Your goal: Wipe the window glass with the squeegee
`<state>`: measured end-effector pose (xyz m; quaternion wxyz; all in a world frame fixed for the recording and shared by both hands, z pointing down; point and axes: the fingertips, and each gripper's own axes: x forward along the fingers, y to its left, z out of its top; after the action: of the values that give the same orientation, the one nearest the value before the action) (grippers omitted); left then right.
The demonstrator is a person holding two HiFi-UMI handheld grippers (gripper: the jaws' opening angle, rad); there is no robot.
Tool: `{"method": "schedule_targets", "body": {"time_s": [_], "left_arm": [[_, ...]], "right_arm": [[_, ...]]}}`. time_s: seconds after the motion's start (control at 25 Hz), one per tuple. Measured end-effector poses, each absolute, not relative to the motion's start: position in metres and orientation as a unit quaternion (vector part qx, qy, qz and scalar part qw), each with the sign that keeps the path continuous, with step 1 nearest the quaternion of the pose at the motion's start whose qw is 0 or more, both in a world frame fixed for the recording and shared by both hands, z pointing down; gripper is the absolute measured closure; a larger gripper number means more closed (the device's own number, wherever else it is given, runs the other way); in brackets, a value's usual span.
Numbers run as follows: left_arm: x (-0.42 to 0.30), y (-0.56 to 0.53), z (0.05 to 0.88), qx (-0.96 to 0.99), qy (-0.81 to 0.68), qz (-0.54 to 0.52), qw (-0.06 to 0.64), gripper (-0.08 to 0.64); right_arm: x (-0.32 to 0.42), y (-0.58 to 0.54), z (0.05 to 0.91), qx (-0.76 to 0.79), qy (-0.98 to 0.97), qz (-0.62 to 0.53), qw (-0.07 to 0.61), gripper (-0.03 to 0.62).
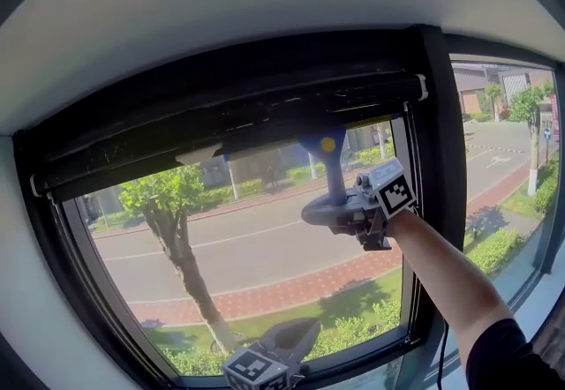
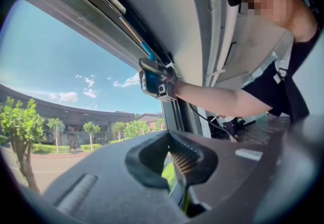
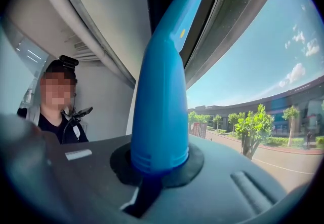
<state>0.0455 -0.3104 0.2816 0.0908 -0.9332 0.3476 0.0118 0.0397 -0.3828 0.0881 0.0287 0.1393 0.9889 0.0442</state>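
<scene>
The squeegee has a blue handle (image 1: 329, 164) (image 3: 161, 96) and a pale blade (image 1: 256, 146) lying against the top of the window glass (image 1: 265, 247), just under the rolled blind. My right gripper (image 1: 342, 208) (image 3: 157, 167) is shut on the handle's lower end and held up near the pane's upper right. In the left gripper view the right gripper (image 2: 154, 82) and a bit of the blue squeegee (image 2: 148, 51) show high on the frame. My left gripper (image 1: 282, 351) (image 2: 171, 166) hangs low by the bottom frame, its jaws together with nothing between them.
A black window frame (image 1: 437, 159) borders the pane, with a dark roller blind housing (image 1: 221, 110) along the top. A second pane (image 1: 508, 150) lies to the right. White wall and ceiling (image 1: 221, 0) surround the window. A person's bare forearm (image 1: 446, 269) reaches up from the lower right.
</scene>
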Motion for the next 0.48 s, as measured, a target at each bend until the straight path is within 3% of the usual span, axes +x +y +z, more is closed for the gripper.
{"method": "schedule_targets", "body": {"time_s": [0.48], "left_arm": [[0.040,-0.310,0.283,-0.928,0.360,0.011,0.092,0.558]], "right_arm": [[0.036,-0.399,0.093,0.141,0.989,0.011,0.035,0.588]]}}
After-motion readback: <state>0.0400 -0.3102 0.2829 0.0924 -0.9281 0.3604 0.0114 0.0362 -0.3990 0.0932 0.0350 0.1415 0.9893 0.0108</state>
